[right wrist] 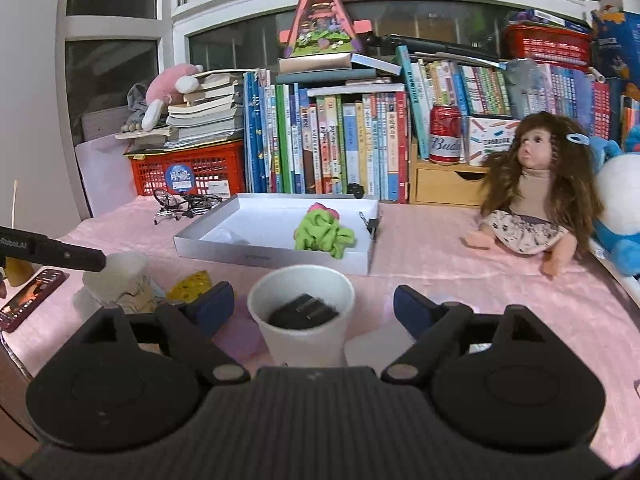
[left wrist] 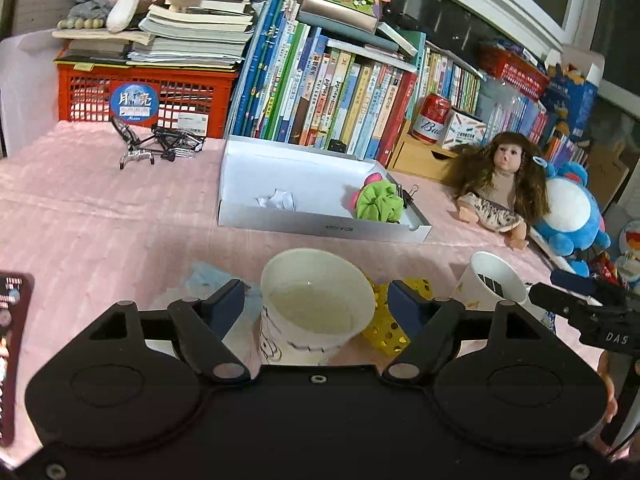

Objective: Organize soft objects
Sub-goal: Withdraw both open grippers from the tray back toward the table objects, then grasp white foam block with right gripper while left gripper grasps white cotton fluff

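Observation:
My left gripper is open, its fingers on either side of an empty white paper cup with a line drawing. My right gripper is open around another white paper cup that holds a dark object. A white shallow box lies beyond, with a green and pink scrunchie in its right end and a small white piece in the middle. The box and scrunchie also show in the right wrist view. A yellow spotted soft item lies beside the left cup.
A doll and a blue plush sit at the right. Books, a red crate, a beer can and a wooden drawer line the back. A toy bicycle and a phone lie on the pink cloth.

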